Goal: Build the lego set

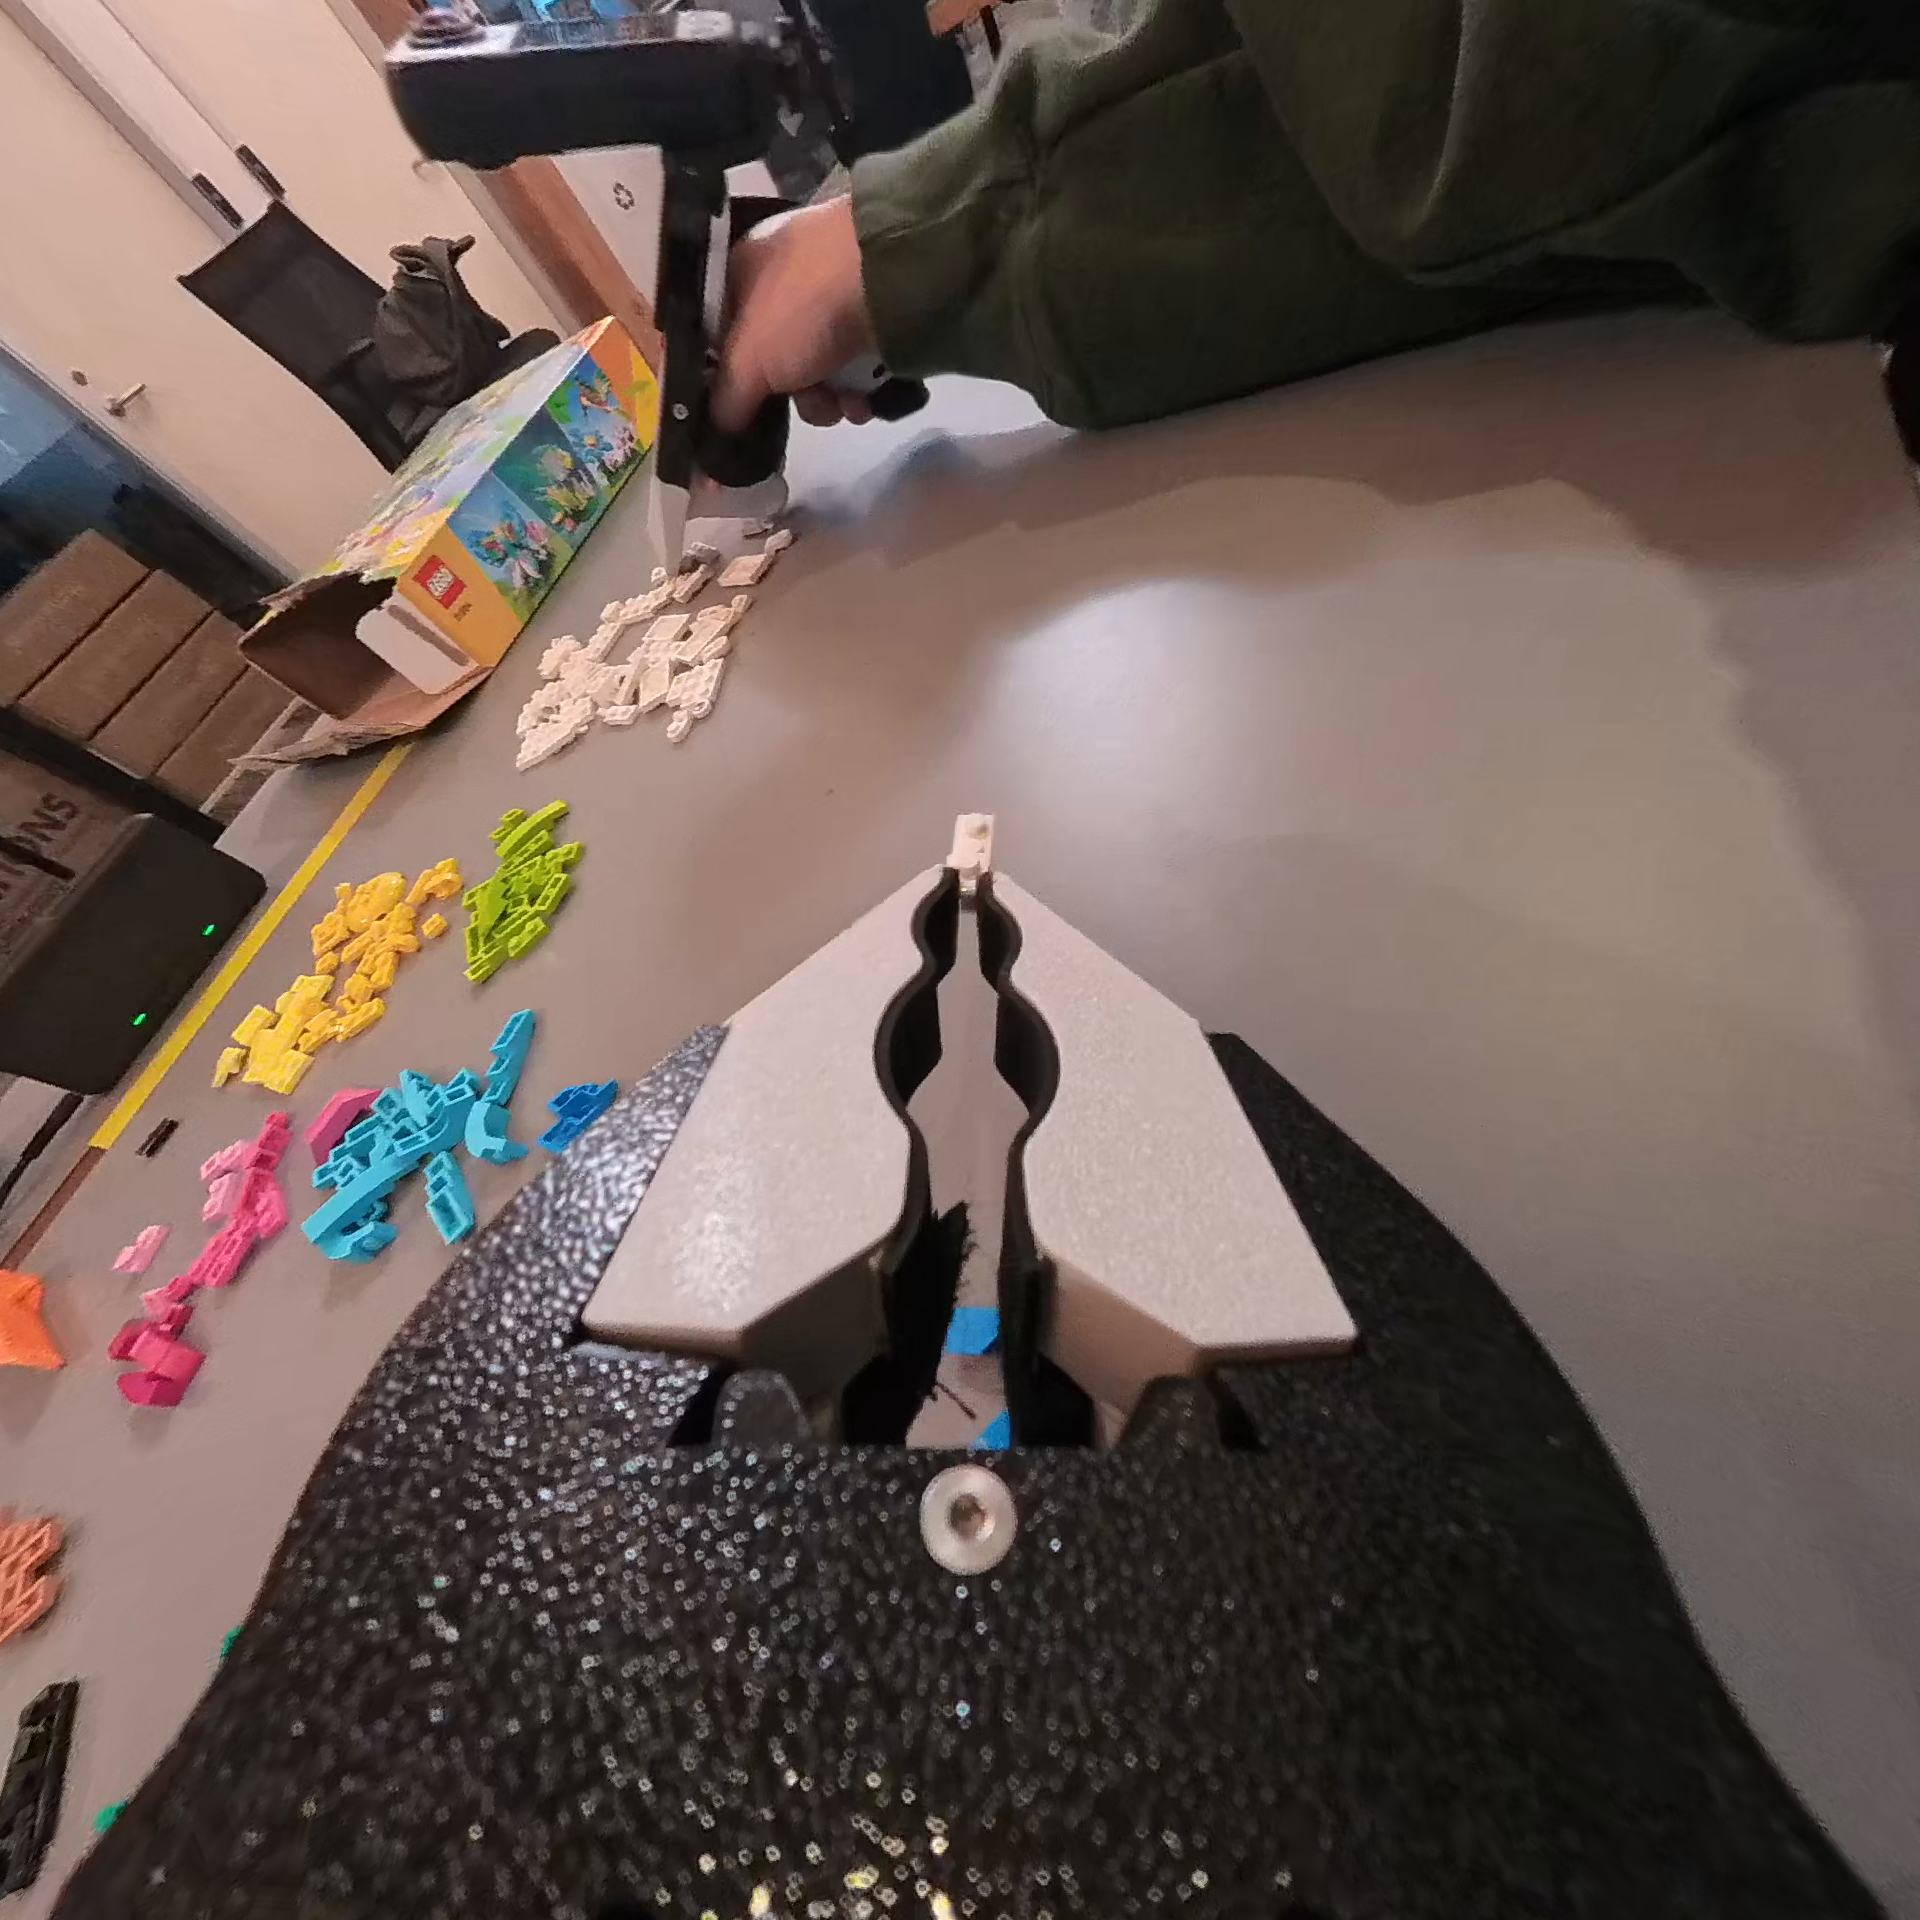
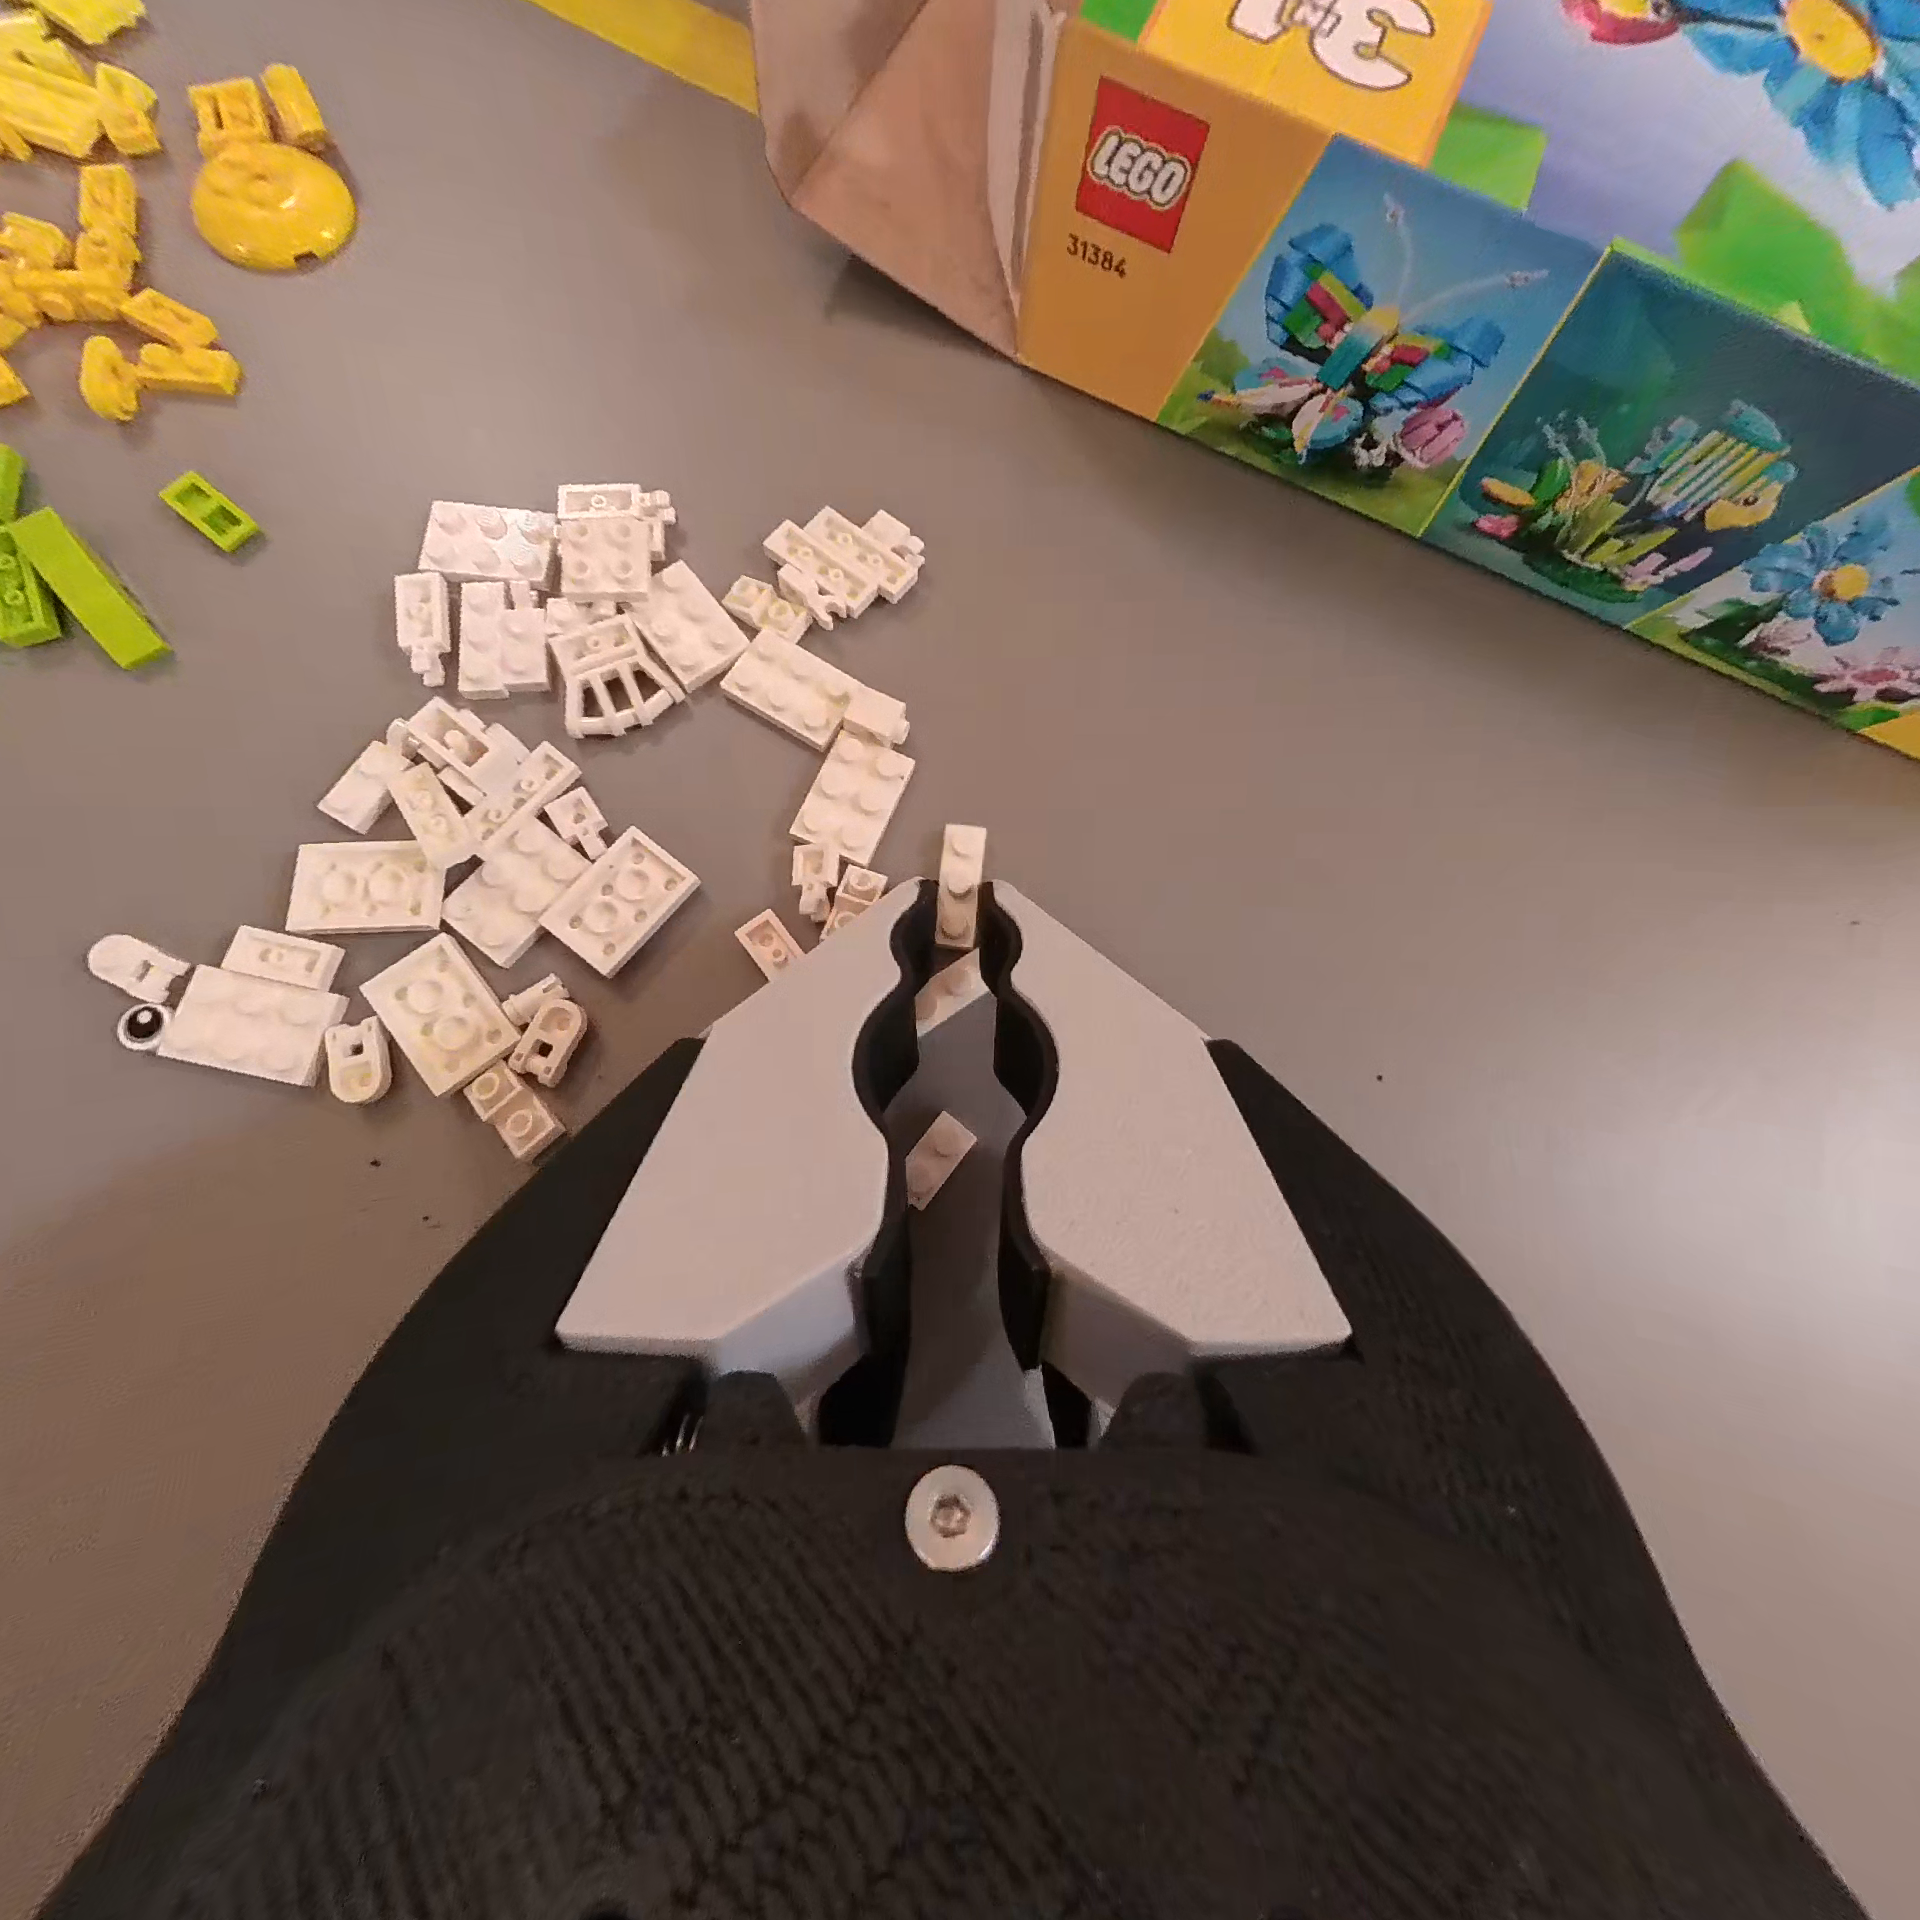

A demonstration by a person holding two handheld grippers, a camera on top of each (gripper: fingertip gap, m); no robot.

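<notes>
My left gripper (image 1: 968, 881) is shut on a small white piece (image 1: 972, 844) that sticks out past its tips, held above the bare grey table. My right gripper (image 2: 958, 891) is shut on a small white plate (image 2: 962, 881), held upright at the tips just right of the white piece pile (image 2: 540, 790). In the left wrist view the right gripper (image 1: 675, 540) stands tips down at the far end of the white pile (image 1: 634, 665), held by a hand with a green sleeve. Two loose white plates show through the gap between the right fingers.
The opened set box (image 2: 1455, 343) lies beyond the white pile; it also shows in the left wrist view (image 1: 488, 540). Sorted piles lie left: lime (image 1: 520, 894), yellow (image 1: 343, 977), blue (image 1: 426, 1143), pink (image 1: 208, 1236). Yellow tape (image 1: 260, 935) marks the table's left edge. Left tips to right tips: about 35 centimeters.
</notes>
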